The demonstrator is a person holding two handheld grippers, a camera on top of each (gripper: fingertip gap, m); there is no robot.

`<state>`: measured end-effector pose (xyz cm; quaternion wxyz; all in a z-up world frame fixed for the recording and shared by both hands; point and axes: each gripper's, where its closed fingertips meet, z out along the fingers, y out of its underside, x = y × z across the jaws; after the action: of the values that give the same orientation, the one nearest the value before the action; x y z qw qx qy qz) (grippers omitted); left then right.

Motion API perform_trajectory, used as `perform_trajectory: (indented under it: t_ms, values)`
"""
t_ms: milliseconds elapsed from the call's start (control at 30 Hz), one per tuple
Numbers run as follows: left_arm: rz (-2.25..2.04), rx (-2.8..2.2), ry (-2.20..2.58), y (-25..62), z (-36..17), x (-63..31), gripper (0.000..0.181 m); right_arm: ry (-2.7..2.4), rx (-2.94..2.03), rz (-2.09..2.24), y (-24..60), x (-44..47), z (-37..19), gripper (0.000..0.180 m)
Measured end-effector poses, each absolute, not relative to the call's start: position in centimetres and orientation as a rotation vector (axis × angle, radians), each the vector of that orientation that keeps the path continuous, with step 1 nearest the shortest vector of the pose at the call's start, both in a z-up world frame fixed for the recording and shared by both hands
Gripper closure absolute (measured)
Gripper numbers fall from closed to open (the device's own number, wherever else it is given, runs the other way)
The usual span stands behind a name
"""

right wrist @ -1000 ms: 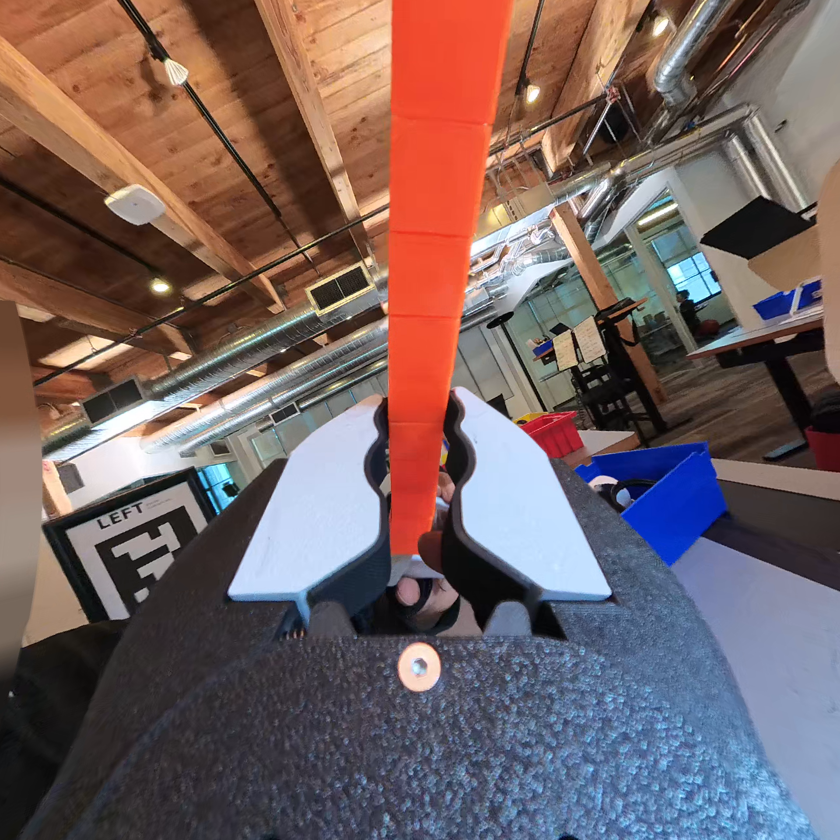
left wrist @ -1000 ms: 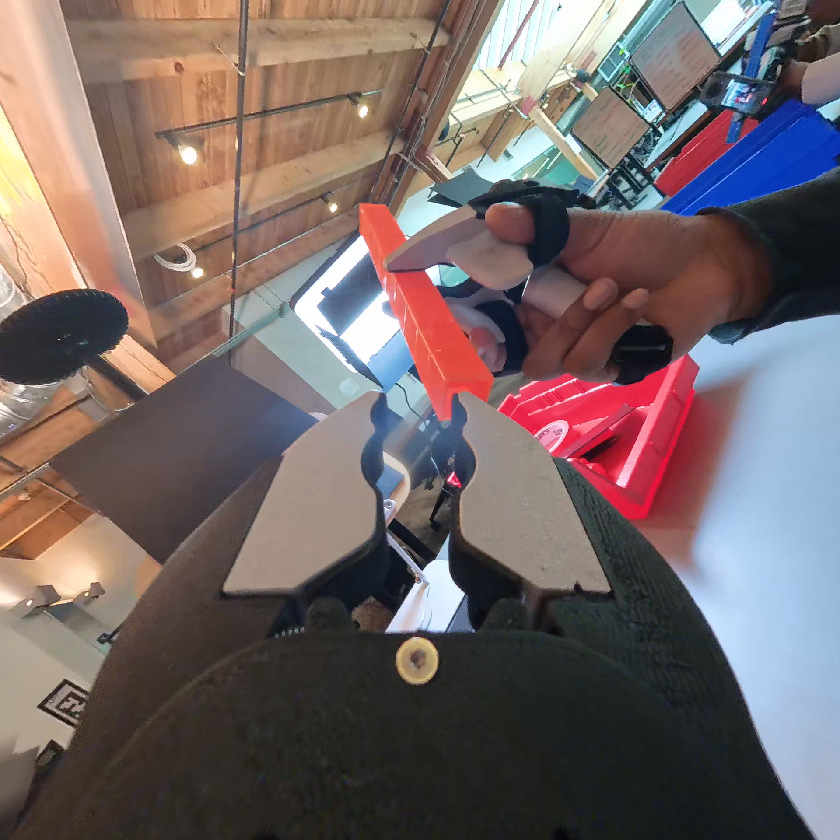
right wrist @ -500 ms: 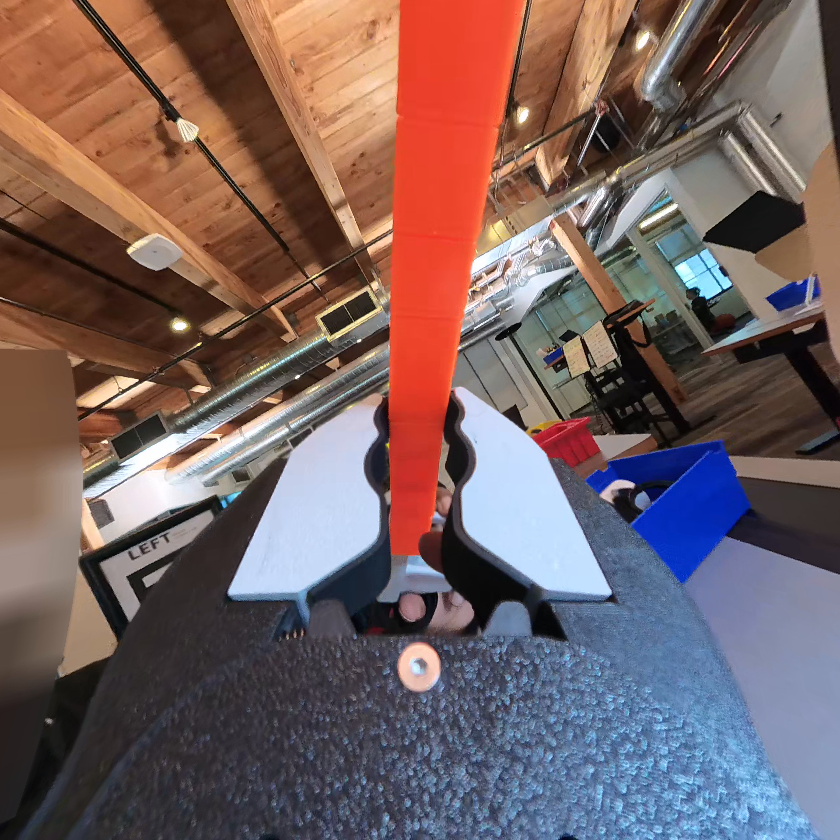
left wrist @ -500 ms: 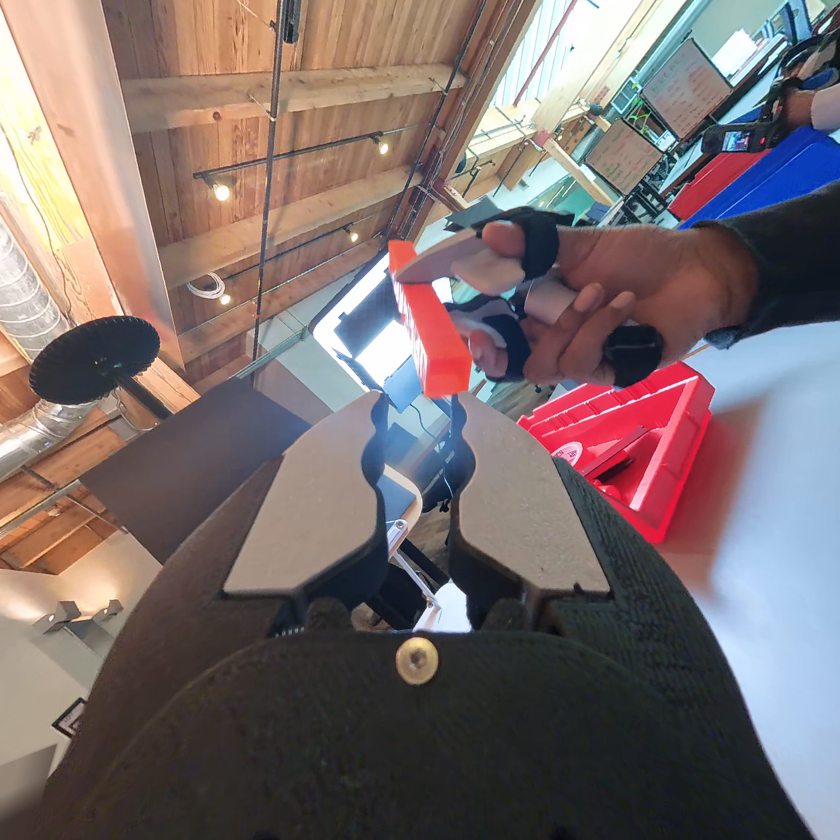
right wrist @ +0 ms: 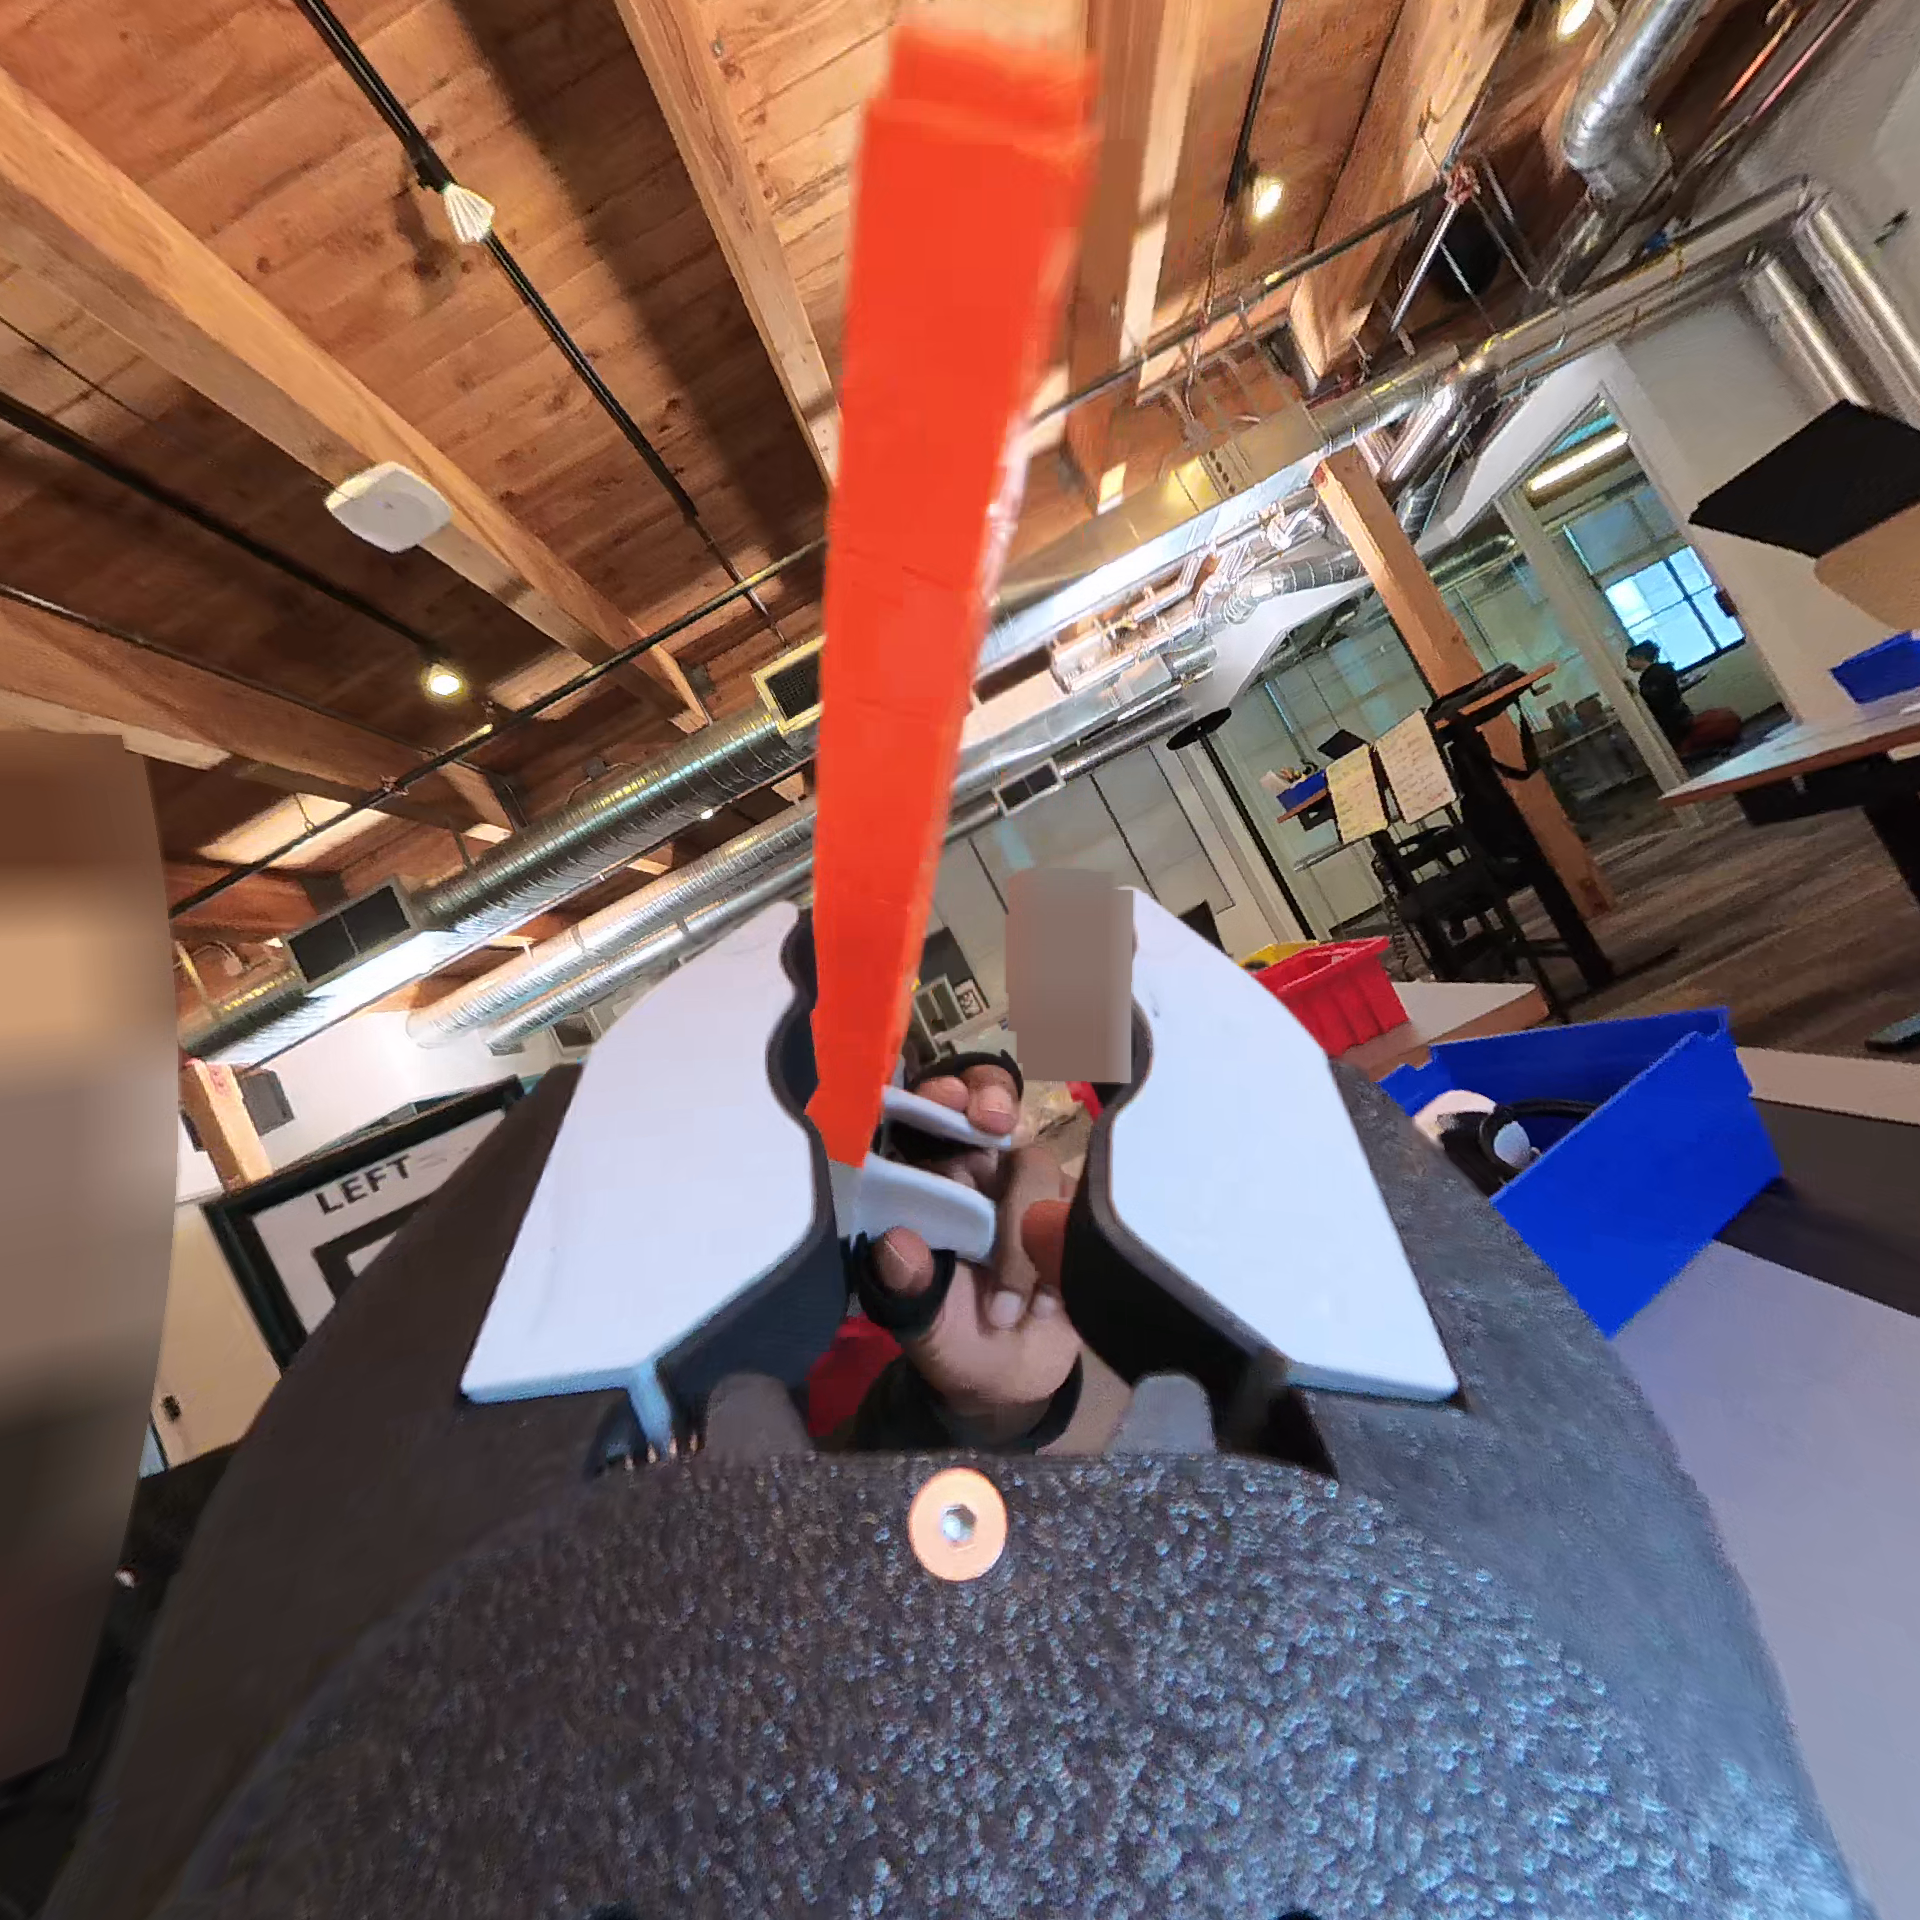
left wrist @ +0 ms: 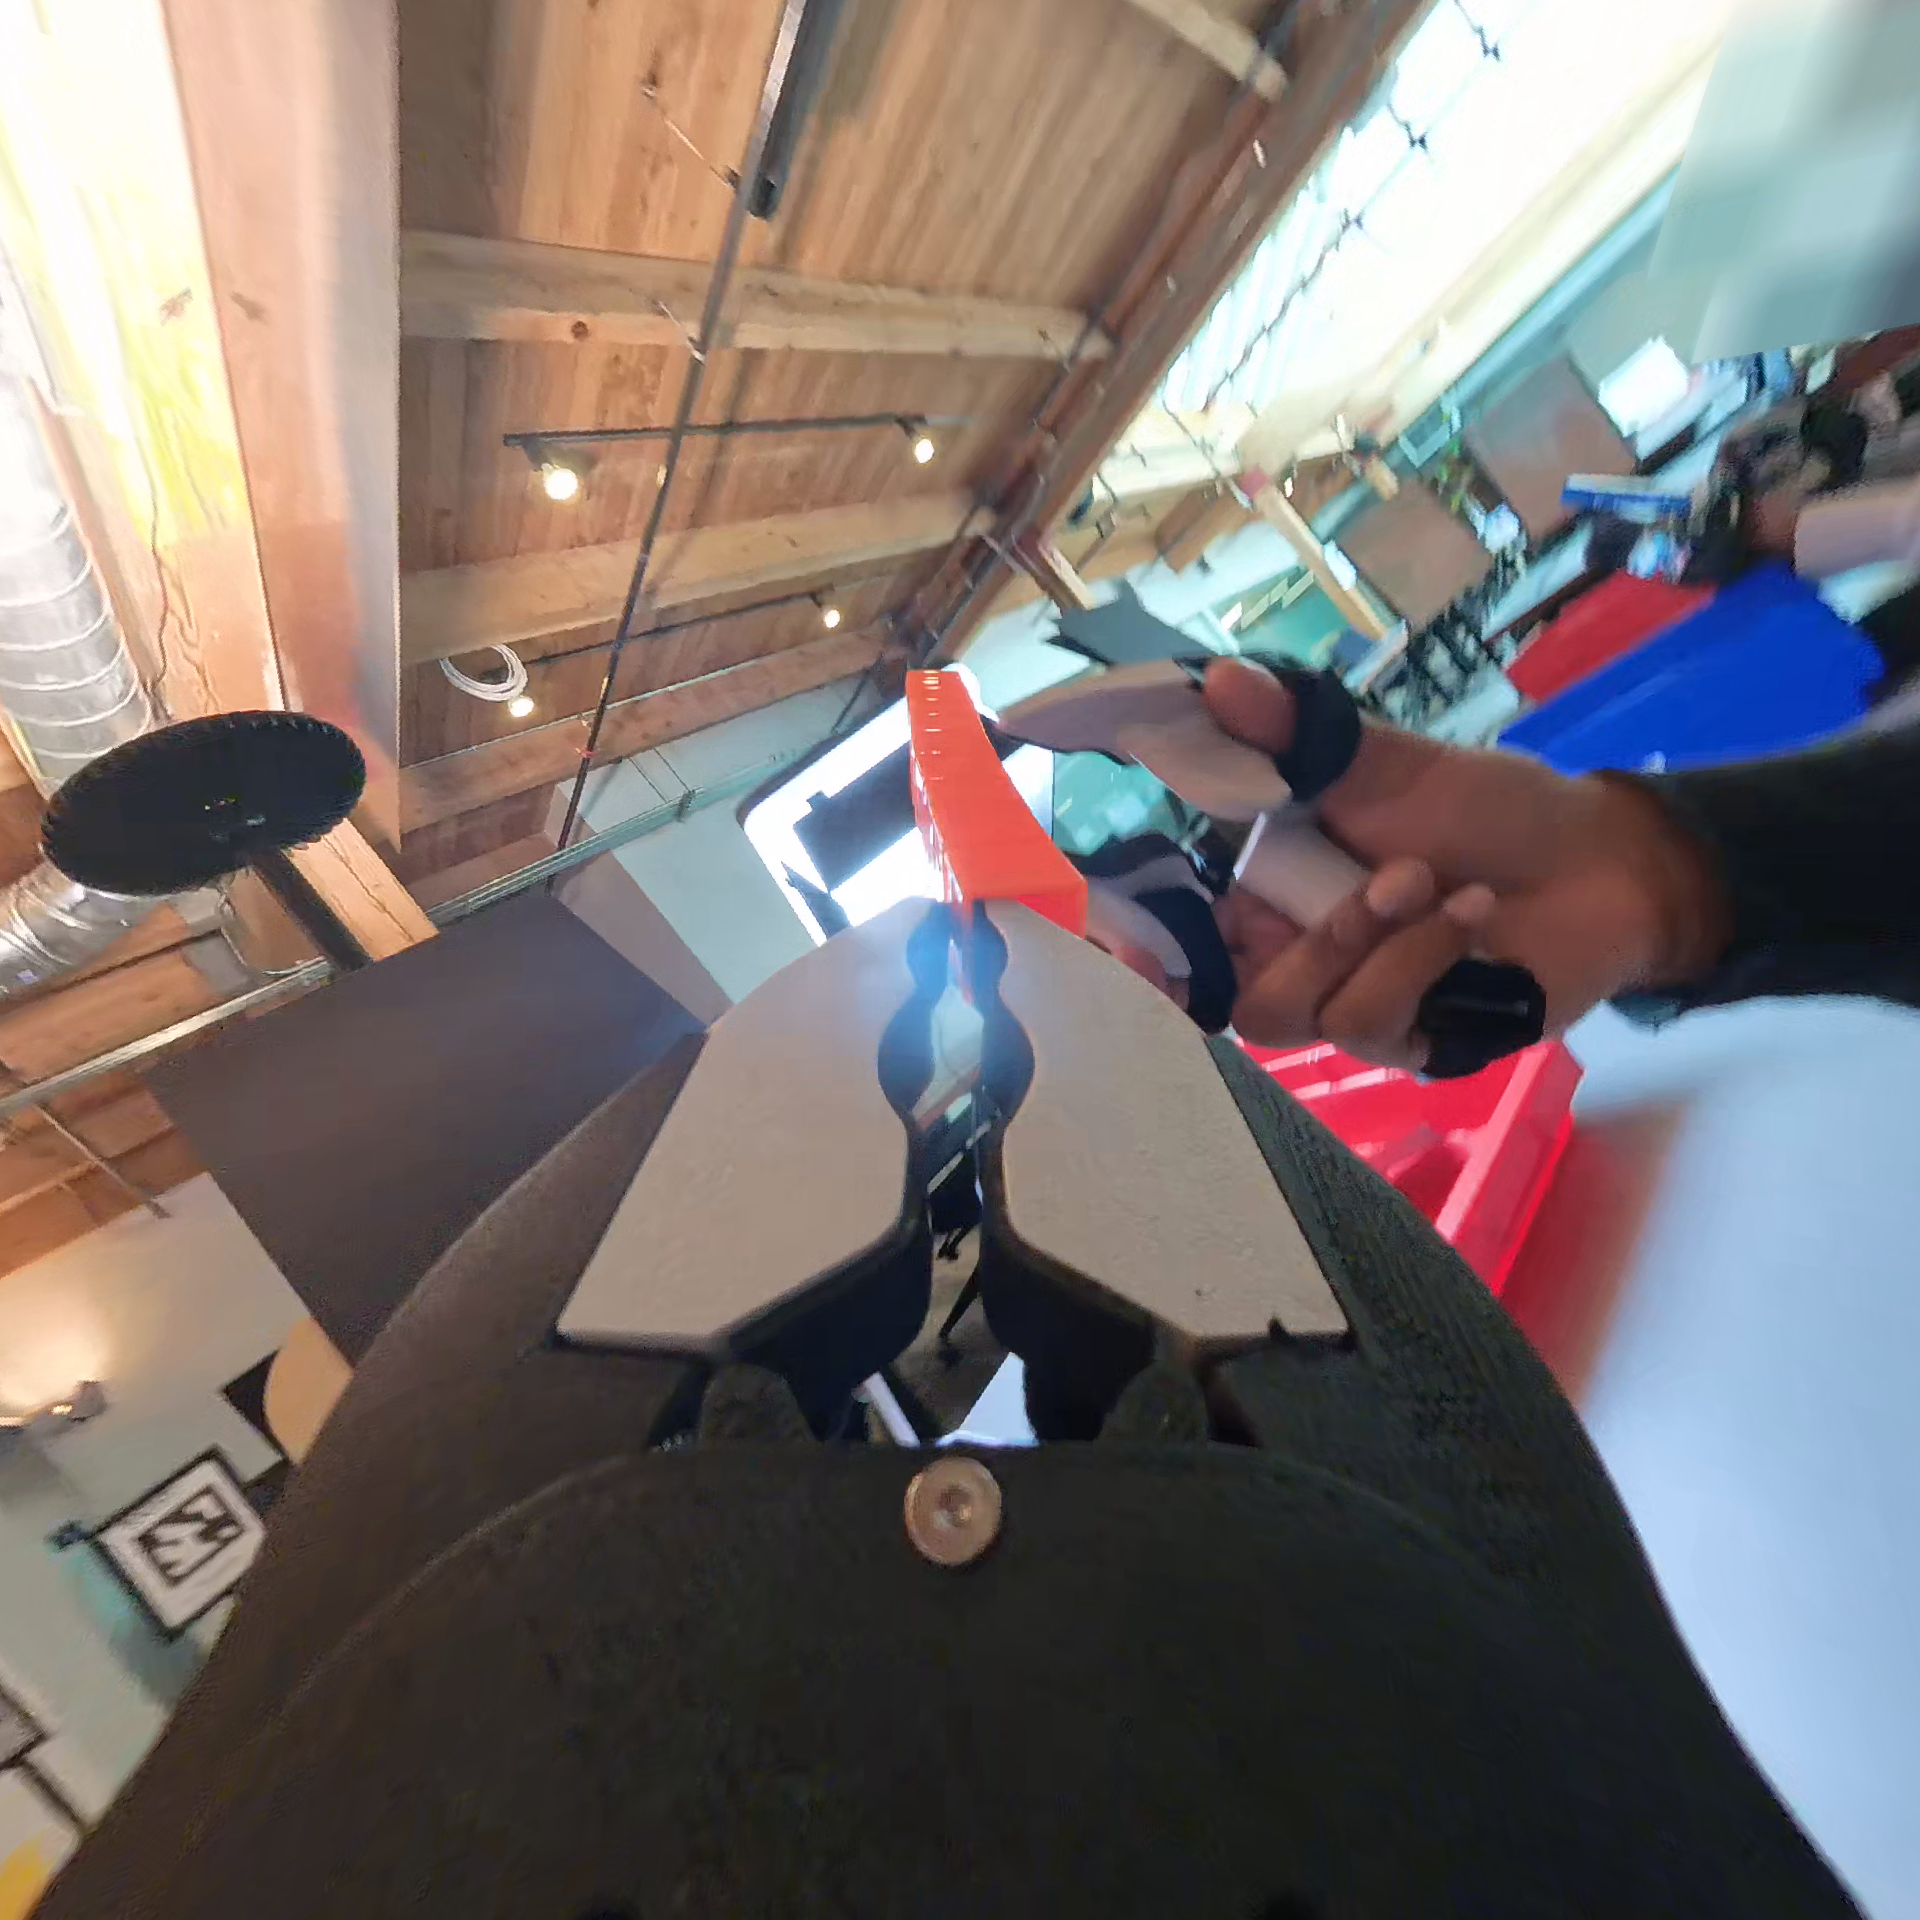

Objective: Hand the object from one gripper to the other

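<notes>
The orange bar [left wrist: 982, 821] is seen clamped at its lower end by the closed left gripper [left wrist: 961, 951], with the right gripper [right wrist: 961, 1049] spread wide around it, so the handover is judged essentially done, only withdrawal remaining.

Orange bar [left wrist: 977, 800]; black claw [left wrist: 961, 940] with grey fingers [left wrist: 790, 1164]; red bin [left wrist: 1455, 1153].

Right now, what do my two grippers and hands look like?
Both grippers have a bumpy black foam-like body, a brass-coloured screw and pale grey scalloped fingers edged in black: left gripper, right gripper. The hand wears black finger straps and a dark sleeve.
</notes>
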<state>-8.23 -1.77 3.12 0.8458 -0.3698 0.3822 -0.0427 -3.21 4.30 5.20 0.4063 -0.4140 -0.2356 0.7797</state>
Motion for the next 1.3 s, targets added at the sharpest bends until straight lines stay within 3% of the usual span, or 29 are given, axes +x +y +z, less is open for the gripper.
perform_trajectory:
  t_ms: [267, 533, 667, 800, 900, 1067, 1200, 1300]
  values:
    - [-0.152, -0.733, 0.688, -2.9, 6.1, -11.7, 0.177, -0.470, -1.006, 1.989, 6.5, -0.9, 6.0, 0.129]
    - [-0.125, -0.792, 0.826, -1.4, 2.4, -8.2, 0.177, -0.491, -1.045, 1.997, 4.9, -3.0, 5.5, 0.128]
    - [-0.080, -0.842, 0.908, -0.2, 0.0, -6.8, 0.177, -0.543, -1.138, 1.980, 4.1, -4.9, 4.0, 0.155]
    - [-0.234, -1.011, 0.977, 0.9, -1.5, -6.6, 0.164, -0.569, -1.181, 1.948, 5.1, -4.6, 3.2, 0.156]
    - [-0.407, -1.138, 0.998, 1.8, -2.7, -7.7, 0.144, -0.658, -1.201, 1.798, 5.8, -4.1, 2.7, 0.156]
    - [-0.707, -1.239, 0.885, 2.5, -2.2, -10.2, 0.138, -0.890, -1.299, 1.328, 7.5, -4.3, -0.1, 0.156]
    - [-0.706, -1.245, 0.858, 2.3, -1.3, -10.1, 0.140, -1.100, -1.325, 0.826, 8.7, -5.4, -3.7, 0.156]
    - [-0.686, -1.254, 0.888, 1.8, -1.5, -8.8, 0.140, -1.227, -1.285, 0.699, 7.4, -7.2, -5.5, 0.156]
